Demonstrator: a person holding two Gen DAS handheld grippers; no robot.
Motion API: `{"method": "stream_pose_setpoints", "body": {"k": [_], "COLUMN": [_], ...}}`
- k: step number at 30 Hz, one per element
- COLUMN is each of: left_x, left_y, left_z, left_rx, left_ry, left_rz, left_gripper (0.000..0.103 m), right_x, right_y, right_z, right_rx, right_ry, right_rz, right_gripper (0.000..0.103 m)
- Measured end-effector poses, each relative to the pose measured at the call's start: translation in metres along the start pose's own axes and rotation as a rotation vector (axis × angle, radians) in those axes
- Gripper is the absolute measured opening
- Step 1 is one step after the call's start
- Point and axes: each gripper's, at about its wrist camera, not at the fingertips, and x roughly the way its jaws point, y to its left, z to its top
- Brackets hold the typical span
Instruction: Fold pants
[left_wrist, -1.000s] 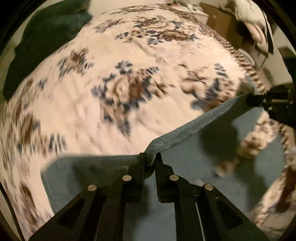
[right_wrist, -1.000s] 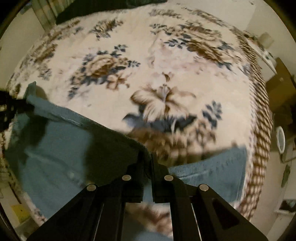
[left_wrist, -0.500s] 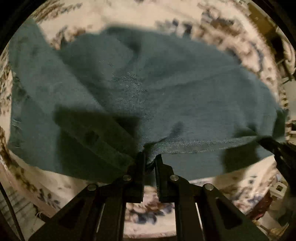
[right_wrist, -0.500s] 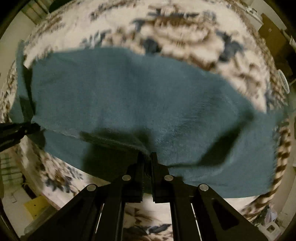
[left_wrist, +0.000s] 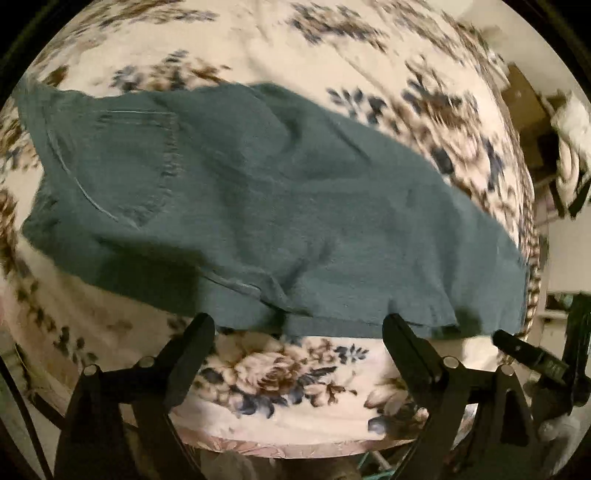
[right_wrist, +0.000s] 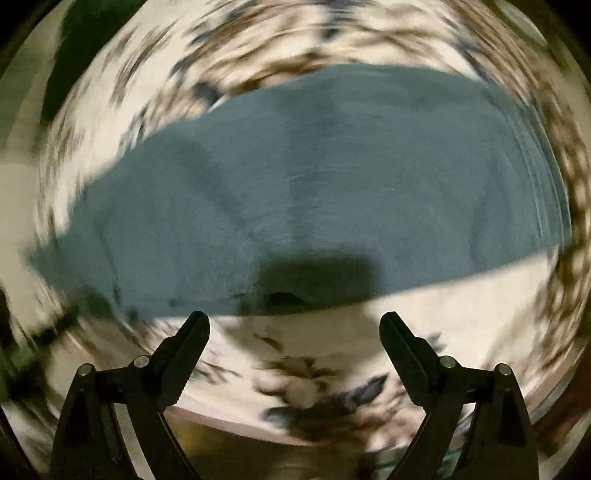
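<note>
The teal denim pants (left_wrist: 277, 214) lie folded over on the floral bedspread (left_wrist: 295, 44), a back pocket showing at the left. My left gripper (left_wrist: 298, 323) is open and empty, its fingers wide apart just short of the pants' near edge. In the right wrist view the pants (right_wrist: 314, 184) are blurred by motion. My right gripper (right_wrist: 294, 321) is open and empty too, just in front of the near edge. The right gripper's finger (left_wrist: 524, 350) shows at the right of the left wrist view.
The bed's near edge (left_wrist: 288, 448) runs just below my left gripper, with floor beyond. Brown furniture (left_wrist: 532, 122) stands past the bed's far right. A dark cloth (right_wrist: 85, 48) lies at the upper left of the right wrist view.
Both grippers carried the pants' edge over and laid it down, then opened and let go. Both have drawn back a little toward the bed's near edge.
</note>
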Motion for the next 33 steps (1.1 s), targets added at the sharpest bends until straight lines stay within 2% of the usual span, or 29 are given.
{"method": "stream_pose_setpoints", "body": {"k": [3,7,10,12,13,14,16,19,21,22,23,24,27,30,31,33], "left_x": [-0.011,-0.026,-0.03,-0.027,-0.022,-0.018,-0.009,0.0,0.009,0.014,0.017,0.019,0.02,0.018,0.017,0.017], "left_y": [0.018,0.081,0.136,0.175,0.188,0.203,0.233,0.263,0.278,0.288,0.294,0.299,0.316,0.332,0.336,0.343], "left_z": [0.015,0.03,0.041,0.044,0.046,0.047,0.047,0.043,0.042,0.041,0.04,0.038,0.031,0.025,0.024,0.026], "left_rx": [-0.085,-0.241,-0.341,-0.406,-0.436,-0.46,-0.509,-0.551,-0.555,-0.566,-0.575,-0.585,-0.61,-0.628,-0.629,-0.633], "left_ry": [-0.028,-0.104,-0.167,-0.177,-0.175,-0.169,-0.141,-0.127,-0.108,-0.099,-0.095,-0.094,-0.1,-0.114,-0.12,-0.133], "left_rz": [0.033,0.123,0.217,0.247,0.262,0.259,0.232,0.207,0.171,0.15,0.137,0.126,0.075,0.039,0.033,0.009], "left_gripper": [0.093,0.093,0.093,0.093,0.093,0.093,0.093,0.093,0.093,0.093,0.093,0.093,0.093,0.093,0.093,0.093], "right_x": [0.0,0.025,0.053,0.072,0.08,0.088,0.097,0.107,0.111,0.113,0.117,0.119,0.103,0.066,0.058,0.059], "right_y": [-0.015,-0.006,0.016,0.032,0.039,0.045,0.06,0.075,0.078,0.08,0.082,0.083,0.088,0.103,0.11,0.115], "right_z": [0.004,0.0,-0.005,-0.009,-0.012,-0.013,-0.02,-0.022,-0.022,-0.021,-0.02,-0.021,-0.026,-0.029,-0.029,-0.025], "right_rx": [0.196,0.303,0.367,0.425,0.45,0.469,0.49,0.509,0.543,0.56,0.568,0.583,0.625,0.562,0.532,0.506], "right_ry": [-0.003,0.008,0.037,0.05,0.052,0.053,0.036,0.013,-0.023,-0.05,-0.065,-0.077,-0.145,-0.25,-0.269,-0.254], "right_rz": [0.111,0.219,0.281,0.329,0.358,0.379,0.419,0.396,0.39,0.391,0.366,0.328,0.281,0.235,0.221,0.205], "right_gripper": [0.095,0.092,0.082,0.064,0.061,0.056,0.054,0.053,0.045,0.037,0.014,0.004,0.004,0.004,0.004,0.004]}}
